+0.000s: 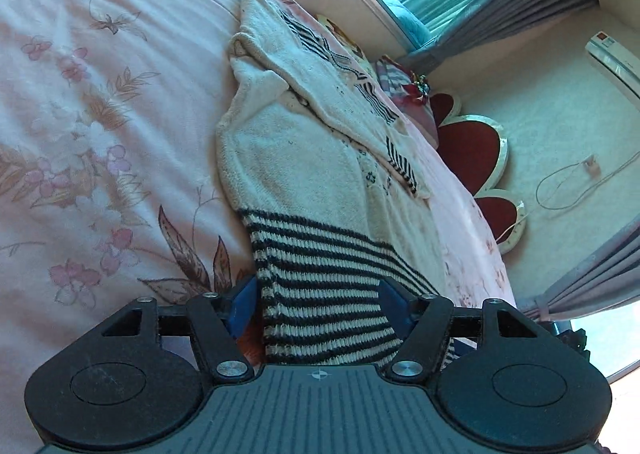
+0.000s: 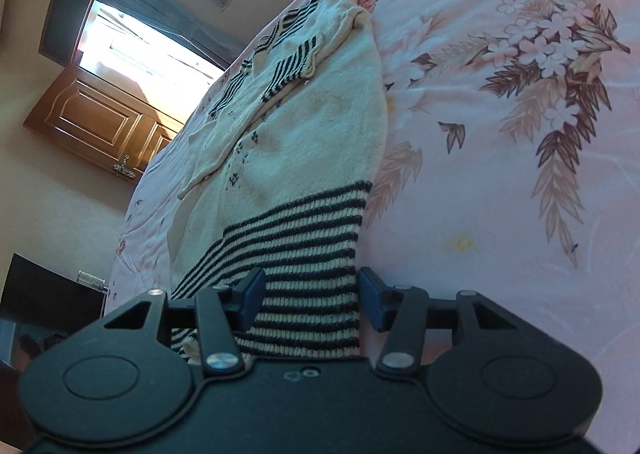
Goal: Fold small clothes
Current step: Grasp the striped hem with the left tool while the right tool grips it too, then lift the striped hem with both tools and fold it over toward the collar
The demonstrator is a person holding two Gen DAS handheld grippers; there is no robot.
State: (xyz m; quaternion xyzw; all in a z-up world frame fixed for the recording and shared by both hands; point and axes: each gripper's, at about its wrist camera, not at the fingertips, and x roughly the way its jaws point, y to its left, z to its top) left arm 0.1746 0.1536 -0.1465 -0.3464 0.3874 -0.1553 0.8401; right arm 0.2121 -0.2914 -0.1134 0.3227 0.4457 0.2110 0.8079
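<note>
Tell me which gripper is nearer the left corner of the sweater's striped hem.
Left. The left gripper straddles the striped hem at its left edge; the right gripper straddles its opposite, right edge.

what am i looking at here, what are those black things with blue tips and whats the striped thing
Each picture comes from a camera on a hand-held gripper, looking along its two blue-tipped fingers. One view is from the left gripper, the other from the right gripper. A cream knitted sweater lies on a pink floral bedsheet, sleeves folded in. Its black-and-white striped hem sits between each gripper's open jaws; neither is visibly clamping it.
</note>
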